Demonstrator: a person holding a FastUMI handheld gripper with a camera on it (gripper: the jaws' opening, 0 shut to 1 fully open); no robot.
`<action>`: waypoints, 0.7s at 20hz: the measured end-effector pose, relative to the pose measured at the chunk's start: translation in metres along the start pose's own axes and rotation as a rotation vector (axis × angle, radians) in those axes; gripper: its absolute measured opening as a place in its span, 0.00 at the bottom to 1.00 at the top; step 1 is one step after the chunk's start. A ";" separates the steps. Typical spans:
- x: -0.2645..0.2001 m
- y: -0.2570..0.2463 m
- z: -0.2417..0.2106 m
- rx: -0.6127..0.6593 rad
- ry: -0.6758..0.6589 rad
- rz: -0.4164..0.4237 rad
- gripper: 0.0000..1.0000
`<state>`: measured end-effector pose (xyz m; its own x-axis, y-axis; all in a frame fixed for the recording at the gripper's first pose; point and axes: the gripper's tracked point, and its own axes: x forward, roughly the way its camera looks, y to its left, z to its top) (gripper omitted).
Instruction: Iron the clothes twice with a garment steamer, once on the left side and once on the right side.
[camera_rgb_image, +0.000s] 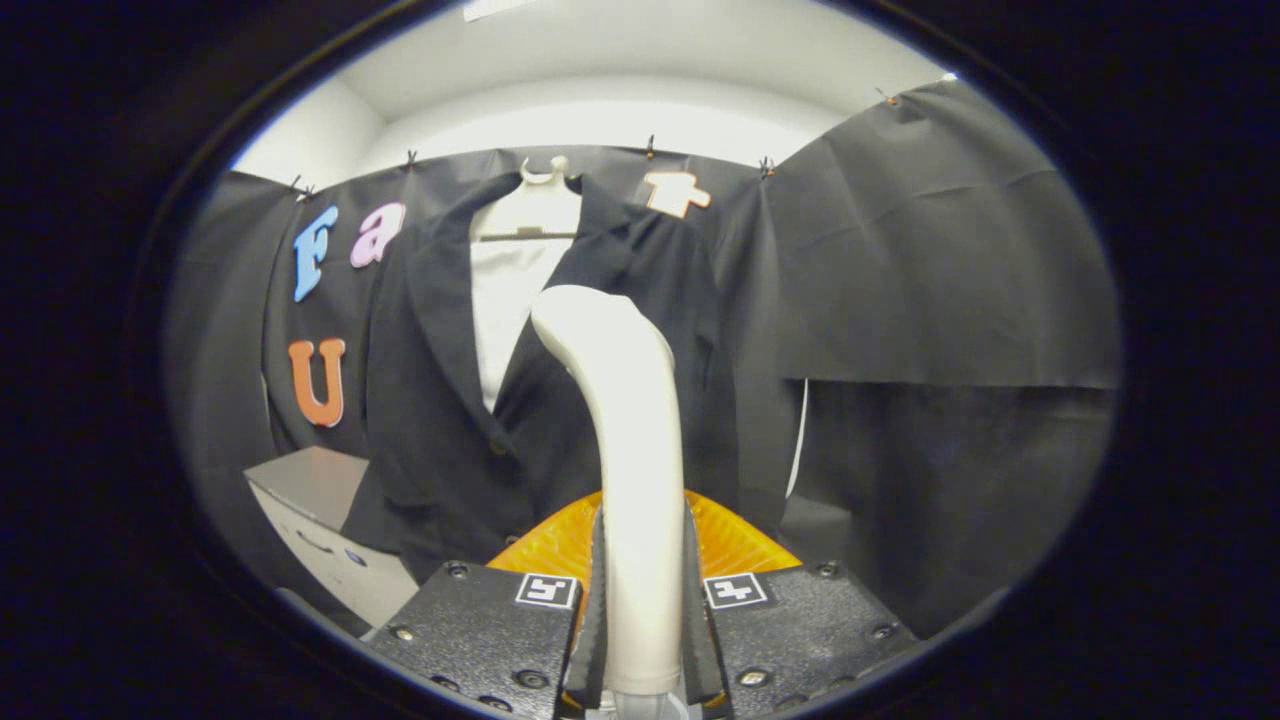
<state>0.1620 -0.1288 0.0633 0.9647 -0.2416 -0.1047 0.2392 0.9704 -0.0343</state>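
1. The gripper is being kept closed on the steamer: both fingers are being pressed against the sides of its pale handle, which is standing upright between them.
2. An orange ribbed part, apparently the steamer's base, is being seen just behind the fingers.
3. Beyond the steamer, one dark jacket is being hung on one white hanger against the booth wall, with a white shirt showing between its lapels.
4. The steamer's head is being held in front of the jacket's right-hand panel as viewed; whether contact is being made cannot be told.
5. Judgement: a pass along one side is probably being prepared or run. The head should be kept flat to the cloth and drawn in one slow, straight line, with the grip kept firm so that the handle is not being twisted.
6. Count: one steamer, one jacket, one hanger, one shirt, one pale box beside the jacket's lower left.
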 end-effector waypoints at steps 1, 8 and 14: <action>0.006 -0.002 0.015 -0.002 -0.035 -0.006 0.33; 0.050 -0.012 0.099 -0.001 -0.228 -0.033 0.33; 0.088 -0.005 0.134 -0.003 -0.300 -0.019 0.33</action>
<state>0.2606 -0.1534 0.1870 0.9494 -0.2464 0.1947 0.2581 0.9654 -0.0366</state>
